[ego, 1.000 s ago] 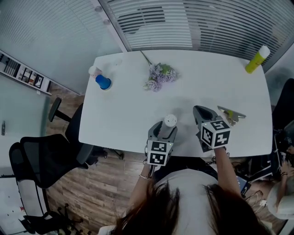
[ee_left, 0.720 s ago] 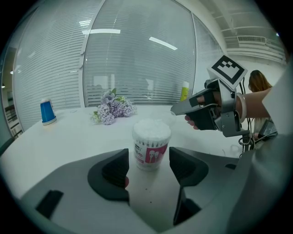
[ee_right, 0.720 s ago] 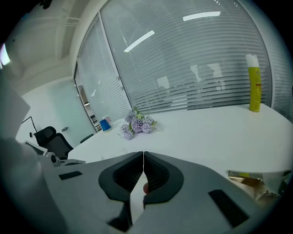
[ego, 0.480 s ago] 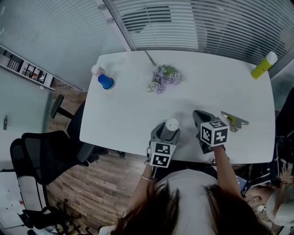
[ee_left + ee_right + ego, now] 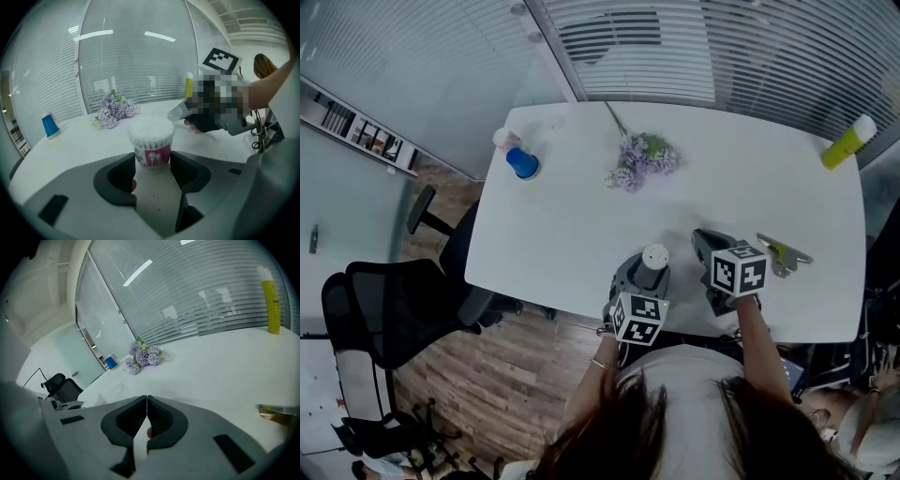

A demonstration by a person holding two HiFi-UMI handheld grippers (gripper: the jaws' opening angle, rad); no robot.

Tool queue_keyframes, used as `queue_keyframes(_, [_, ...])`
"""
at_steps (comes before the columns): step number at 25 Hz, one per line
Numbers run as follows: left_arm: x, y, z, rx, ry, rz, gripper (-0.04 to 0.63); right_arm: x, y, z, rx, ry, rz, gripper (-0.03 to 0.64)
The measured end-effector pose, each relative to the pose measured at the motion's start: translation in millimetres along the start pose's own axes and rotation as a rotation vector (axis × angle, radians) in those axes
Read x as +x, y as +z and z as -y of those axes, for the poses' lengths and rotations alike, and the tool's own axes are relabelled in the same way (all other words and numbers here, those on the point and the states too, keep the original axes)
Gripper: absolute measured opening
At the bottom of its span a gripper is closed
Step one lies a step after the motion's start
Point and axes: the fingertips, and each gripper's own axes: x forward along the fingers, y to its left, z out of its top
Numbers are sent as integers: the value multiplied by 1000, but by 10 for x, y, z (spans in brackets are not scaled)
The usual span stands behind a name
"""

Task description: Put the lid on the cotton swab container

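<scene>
— Progress on the lid job?

— Barely begun, I'd say. The cotton swab container (image 5: pixel 151 145) stands upright near the front edge of the white table (image 5: pixel 572 234). Its top is bare, the white swab tips show and nothing covers them.

— Who has the container?

— The left gripper (image 5: pixel 153 158). The container stands between its two jaws, which are closing on it. Their pads look to be meeting its sides low down, at the pink label.

— And the lid?

— In the left gripper view a clear, shallow piece shows at the tip of the right gripper (image 5: pixel 146 400). I take that for the lid (image 5: pixel 179 111). It hangs near the container, off to its right and about level with its top, apart from it.

— The right jaws?

— Together, tip against tip. Some clear plastic shows just past them in the right gripper view, so they seem to pinch the lid's thin rim, though the pinch itself is hard to make out.

— So what is left?

— Nearly all of it, as I judge. The lid has to come over the mouth, sit level and be pressed down until it seats, and then both grippers let go. The steadying grip on the container is the only part that looks settled
</scene>
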Motion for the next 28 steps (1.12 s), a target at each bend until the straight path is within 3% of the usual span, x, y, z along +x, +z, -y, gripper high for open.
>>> queue_keyframes(28, [5, -14, 0, 29, 32, 5, 245, -208, 192, -278, 92, 128, 105, 29])
